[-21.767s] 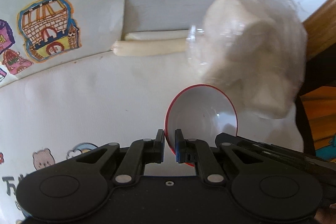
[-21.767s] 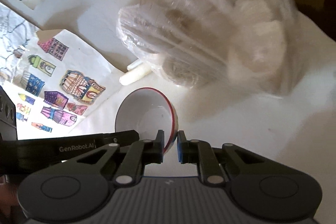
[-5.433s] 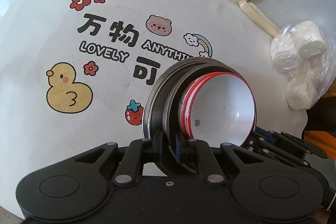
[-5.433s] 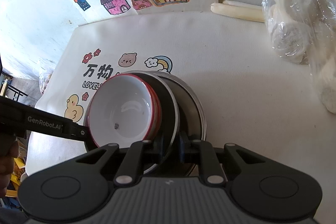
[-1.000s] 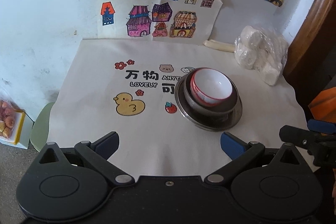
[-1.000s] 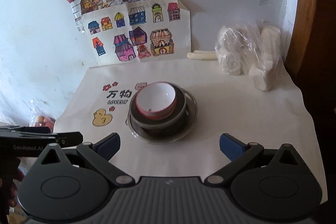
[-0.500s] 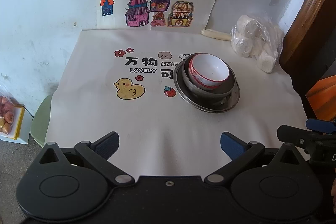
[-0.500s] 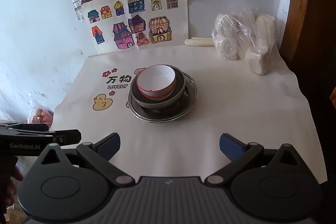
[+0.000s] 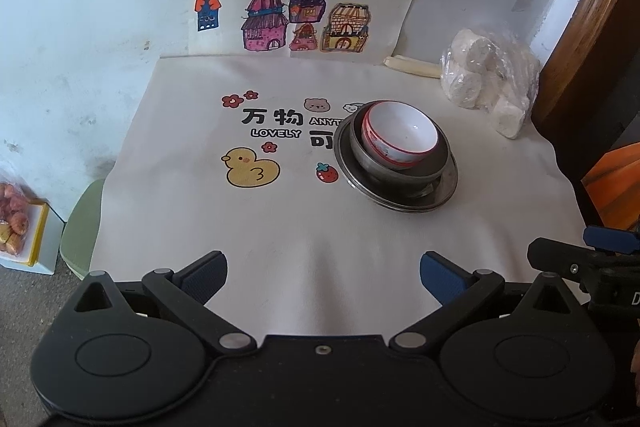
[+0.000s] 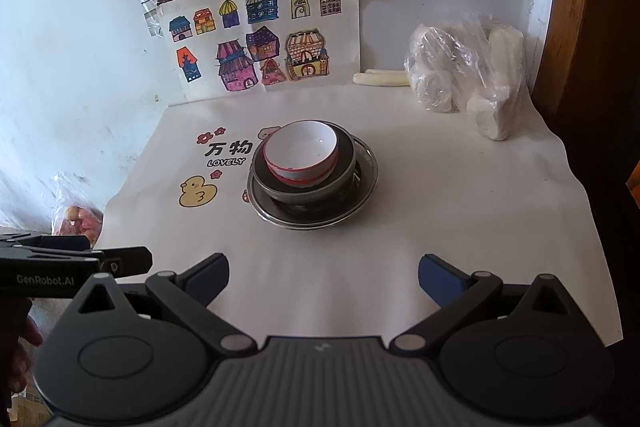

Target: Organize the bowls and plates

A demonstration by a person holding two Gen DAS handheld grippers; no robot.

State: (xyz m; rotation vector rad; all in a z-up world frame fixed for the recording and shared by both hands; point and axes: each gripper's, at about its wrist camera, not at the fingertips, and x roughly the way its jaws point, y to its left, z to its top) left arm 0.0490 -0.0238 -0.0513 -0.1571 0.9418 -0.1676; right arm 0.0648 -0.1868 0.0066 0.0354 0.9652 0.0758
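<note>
A white bowl with a red rim (image 9: 400,141) (image 10: 302,151) sits nested in a dark metal bowl (image 9: 436,163) (image 10: 344,163), which rests on a steel plate (image 9: 448,187) (image 10: 366,179) in the middle of the printed cloth. My left gripper (image 9: 323,273) stands wide open over the near edge of the table, well back from the stack, with nothing between its fingers. My right gripper (image 10: 323,275) is likewise wide open and empty, also back from the stack. Each gripper shows at the edge of the other's view.
A clear bag of white lumps (image 9: 488,83) (image 10: 468,75) lies at the back right, with a pale stick (image 10: 380,79) beside it. Drawings hang on the wall (image 9: 304,11). A wooden frame (image 10: 560,7) borders the right side. A box of snacks (image 9: 18,223) sits on the floor at left.
Both grippers have kept pulling back from the stack, staying open. The stack has not moved on the cloth.
</note>
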